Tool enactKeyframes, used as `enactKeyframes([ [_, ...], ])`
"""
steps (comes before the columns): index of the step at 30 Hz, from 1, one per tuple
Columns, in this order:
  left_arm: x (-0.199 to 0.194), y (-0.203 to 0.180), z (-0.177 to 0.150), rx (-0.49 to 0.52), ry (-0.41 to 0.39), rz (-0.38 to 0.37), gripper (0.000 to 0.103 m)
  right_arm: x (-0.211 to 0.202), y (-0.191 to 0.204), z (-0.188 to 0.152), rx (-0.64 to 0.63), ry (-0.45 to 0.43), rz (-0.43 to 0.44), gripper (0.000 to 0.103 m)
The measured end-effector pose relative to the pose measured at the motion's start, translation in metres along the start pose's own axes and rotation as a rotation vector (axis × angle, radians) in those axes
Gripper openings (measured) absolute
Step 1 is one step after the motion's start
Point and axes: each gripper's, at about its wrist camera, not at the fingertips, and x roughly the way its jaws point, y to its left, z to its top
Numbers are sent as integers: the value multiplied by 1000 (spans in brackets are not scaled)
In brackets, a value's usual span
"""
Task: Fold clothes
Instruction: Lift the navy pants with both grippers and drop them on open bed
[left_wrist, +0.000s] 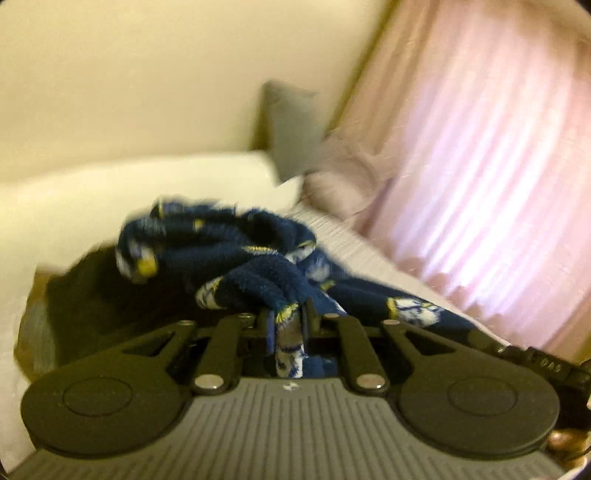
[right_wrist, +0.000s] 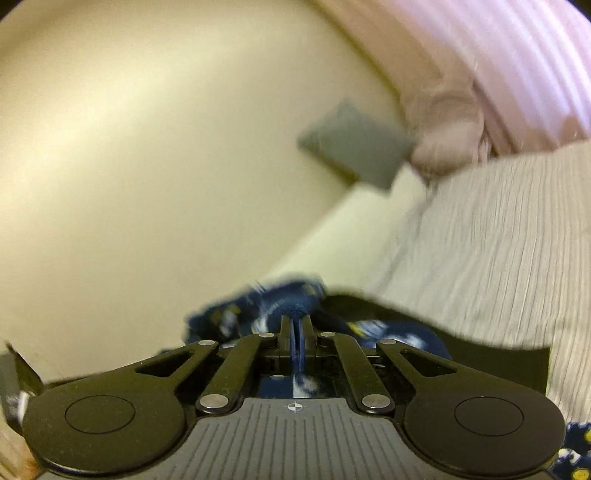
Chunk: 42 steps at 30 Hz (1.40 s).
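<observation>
Left tongs: the black two-finger left gripper (left_wrist: 290, 319) has its jaws almost together, and they pinch a fold of the navy-blue fleece garment with white and yellow print (left_wrist: 258, 266). A strip of this cloth passes between the fingers and hangs down behind them.
Right tongs: the black two-finger right gripper (right_wrist: 295, 326) has its jaws pressed together on a thin edge of the same navy-blue fleece garment (right_wrist: 280, 302); the blue cloth shows in the narrow slit between the fingers.
Garment, place: in the left wrist view it is bunched in a thick roll just in front of the fingers, and one part runs to the right, over the bed. In the right wrist view a small blurred bunch stands above the fingertips, and more of it lies lower, at the right edge.
Bed: the pale ribbed bedcover (right_wrist: 498, 240) lies under and behind the garment; a white pillow (left_wrist: 147, 192) is at the far side, against the cream wall (left_wrist: 129, 74).
Dark shape: a black mass (left_wrist: 92, 295) is at the left of the garment in the left wrist view; it is too blurred to say if it is a bag or cloth, so its content cannot be told.
Background: a grey square cushion (left_wrist: 291, 129) stands in the corner, beside the pink pleated curtain (left_wrist: 480, 147).
Sharpness: both pictures are blurred.
</observation>
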Motion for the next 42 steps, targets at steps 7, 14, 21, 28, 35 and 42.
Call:
enactKeyframes([
  [7,-54,-109,10,196,-50,-201,10,-171,16,25,57,-287,13,1],
  [14,-111,-231,-3,296,-113,-413,6,-383,26,34,57,-577,-115,1],
  [21,-155,-348,-34,334,-175,-598,0,-566,58,30,-34,-713,-296,1],
  [28,-142,-436,-146,399,159,-656,15,-634,51,-5,21,-506,-680,2],
  [35,-94,-400,-314,483,673,-435,18,-663,17,-117,206,-226,-1014,73],
  [42,-119,-323,-377,582,856,-328,18,-644,0,-210,427,32,-1117,75],
])
